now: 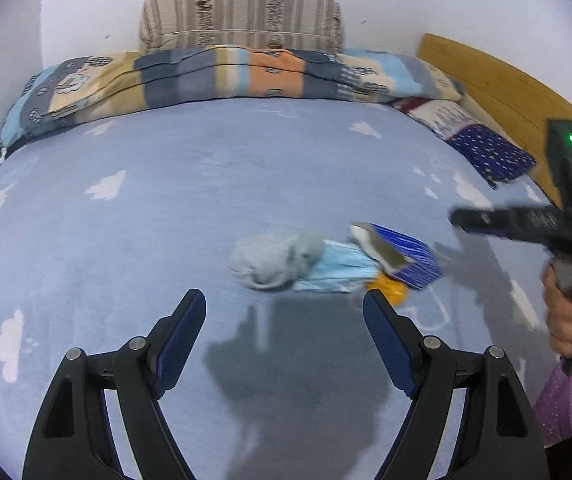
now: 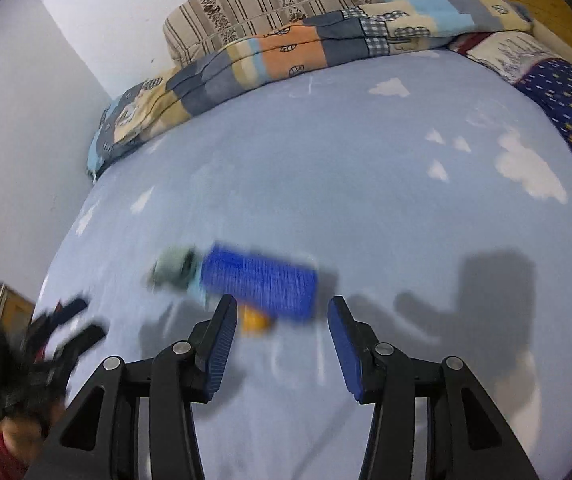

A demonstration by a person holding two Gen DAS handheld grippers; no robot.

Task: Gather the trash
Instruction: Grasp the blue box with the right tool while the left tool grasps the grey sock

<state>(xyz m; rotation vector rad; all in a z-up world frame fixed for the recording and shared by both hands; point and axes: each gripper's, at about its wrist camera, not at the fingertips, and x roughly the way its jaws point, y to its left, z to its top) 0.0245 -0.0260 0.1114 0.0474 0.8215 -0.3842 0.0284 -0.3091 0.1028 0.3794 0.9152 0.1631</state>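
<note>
A small heap of trash lies on the light blue cloud-print bed sheet [image 1: 126, 240]: a crumpled grey tissue [image 1: 270, 264], a pale blue face mask [image 1: 337, 270], a blue striped packet [image 1: 405, 258] and an orange scrap [image 1: 393, 293]. My left gripper [image 1: 286, 320] hovers just short of the heap, open and empty. The right gripper [image 1: 469, 220] comes in from the right, held by a hand [image 1: 565, 316]. In the right wrist view the blurred blue packet [image 2: 262, 284], tissue [image 2: 174, 268] and orange scrap [image 2: 256, 322] lie just beyond my right gripper [image 2: 282, 320], open with nothing between its fingers. The left gripper [image 2: 84, 320] is a blur at lower left.
A folded patchwork quilt [image 1: 222, 76] and a striped cushion [image 1: 242, 16] line the bed's far side against a white wall. A dark blue starred pillow [image 1: 489, 156] lies by the wooden headboard [image 1: 505, 88]. Purple cloth [image 1: 561, 404] shows at the lower right.
</note>
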